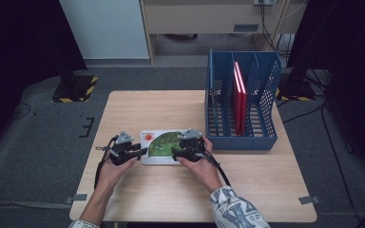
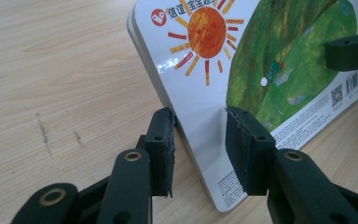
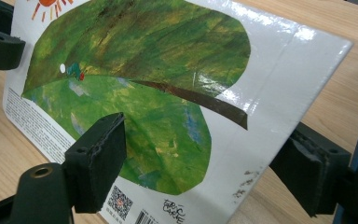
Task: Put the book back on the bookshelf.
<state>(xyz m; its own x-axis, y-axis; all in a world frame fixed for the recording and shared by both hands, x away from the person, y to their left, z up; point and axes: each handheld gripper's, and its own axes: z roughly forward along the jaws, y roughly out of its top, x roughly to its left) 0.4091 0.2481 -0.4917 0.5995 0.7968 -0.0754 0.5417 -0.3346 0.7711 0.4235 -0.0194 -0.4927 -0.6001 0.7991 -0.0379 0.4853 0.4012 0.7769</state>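
My left gripper (image 2: 199, 154) is clenched on the picture book's (image 1: 164, 145) left edge, tilting it up off the table (image 1: 138, 107). My right gripper (image 3: 205, 163) straddles the right edge — jaws apart, not gripping. Next — a firm two-sided hold, probably toward the blue rack (image 1: 241, 137).

left gripper (image 1: 140, 152) fingers clamped, right gripper (image 1: 175, 153) fingers spread

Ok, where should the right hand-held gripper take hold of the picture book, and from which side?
Take the picture book by its free right edge, coming in from that side, one jaw over the cover, one under. It is a thin stiff board, seemingly tilted off the table, and the left hand-held gripper clamps the opposite edge.
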